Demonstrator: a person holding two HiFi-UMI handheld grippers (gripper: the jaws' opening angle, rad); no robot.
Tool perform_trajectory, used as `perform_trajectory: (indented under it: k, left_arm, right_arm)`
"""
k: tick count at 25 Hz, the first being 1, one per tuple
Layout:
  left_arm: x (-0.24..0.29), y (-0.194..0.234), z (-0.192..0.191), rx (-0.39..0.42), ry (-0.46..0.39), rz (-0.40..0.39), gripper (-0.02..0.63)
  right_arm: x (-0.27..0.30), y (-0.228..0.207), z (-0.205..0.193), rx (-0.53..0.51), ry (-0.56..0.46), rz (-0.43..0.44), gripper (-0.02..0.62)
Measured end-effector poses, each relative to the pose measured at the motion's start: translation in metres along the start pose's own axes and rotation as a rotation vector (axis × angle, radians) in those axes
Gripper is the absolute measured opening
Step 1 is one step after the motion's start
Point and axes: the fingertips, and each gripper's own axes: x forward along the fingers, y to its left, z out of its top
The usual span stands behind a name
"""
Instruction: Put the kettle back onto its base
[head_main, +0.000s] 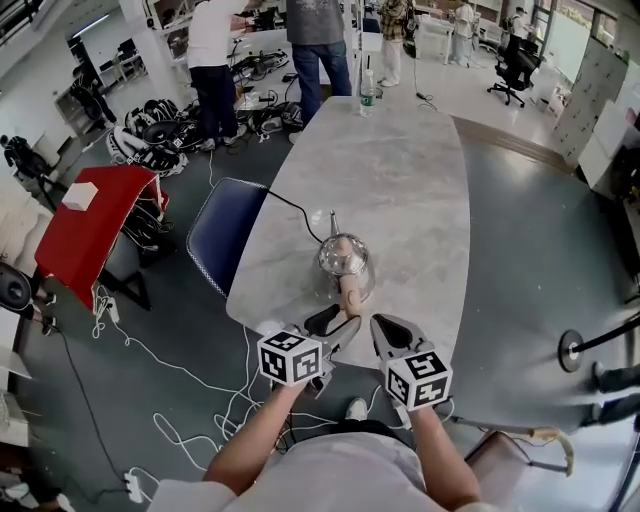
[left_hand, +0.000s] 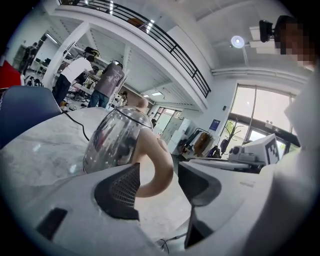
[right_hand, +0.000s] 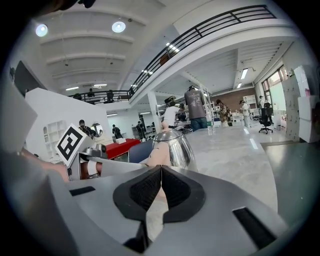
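A shiny steel kettle (head_main: 343, 258) with a pale handle (head_main: 350, 293) stands upright on the marble table (head_main: 420, 180), its handle turned toward me. A black cord (head_main: 290, 206) runs to its foot; no separate base shows. My left gripper (head_main: 338, 325) is open just short of the handle. In the left gripper view the handle (left_hand: 159, 165) curves into the gap between the pads, and neither pad presses on it. My right gripper (head_main: 390, 338) is beside it, shut with nothing between its pads (right_hand: 145, 187). The kettle (right_hand: 176, 146) stands just beyond them.
A blue chair (head_main: 224, 235) stands at the table's left edge. A water bottle (head_main: 367, 92) stands at the far end. A red table (head_main: 90, 225) and loose cables (head_main: 190, 395) are on the floor to the left. People (head_main: 215, 70) stand beyond the table.
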Motion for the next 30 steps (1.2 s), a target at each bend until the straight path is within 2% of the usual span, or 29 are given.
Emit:
perform_trajectory:
  k: [5,11,15,19,23,25,30]
  left_arm:
    - [-0.02,-0.007,-0.003,0.001,0.024,0.014,0.232]
    - [-0.041,-0.029,-0.001,0.092,0.02,0.044,0.228]
    - [-0.055,-0.043,-0.002,0.146,0.008,0.055,0.2]
    - [-0.068,-0.05,-0.004,0.187,-0.003,0.068,0.131]
    - [-0.081,-0.055,-0.006,0.209,-0.018,0.084,0.03]
    - [-0.085,-0.061,-0.01,0.215,-0.015,0.085,0.01]
    - [-0.094,-0.071,-0.021,0.225,-0.003,0.075,0.008]
  right_arm:
    - [-0.012,0.019,0.001,0.006,-0.007,-0.011,0.006]
    - [-0.026,0.036,0.004,-0.002,-0.023,-0.014,0.006]
    - [-0.034,0.051,0.002,-0.003,-0.029,-0.009,0.006]
    - [-0.041,0.069,0.0,-0.021,-0.034,0.001,0.005]
    - [-0.05,0.085,-0.001,-0.031,-0.046,0.009,0.005]
    - [-0.057,0.09,-0.003,-0.036,-0.048,0.008,0.005]
    - [-0.067,0.104,-0.008,-0.049,-0.048,0.018,0.005]
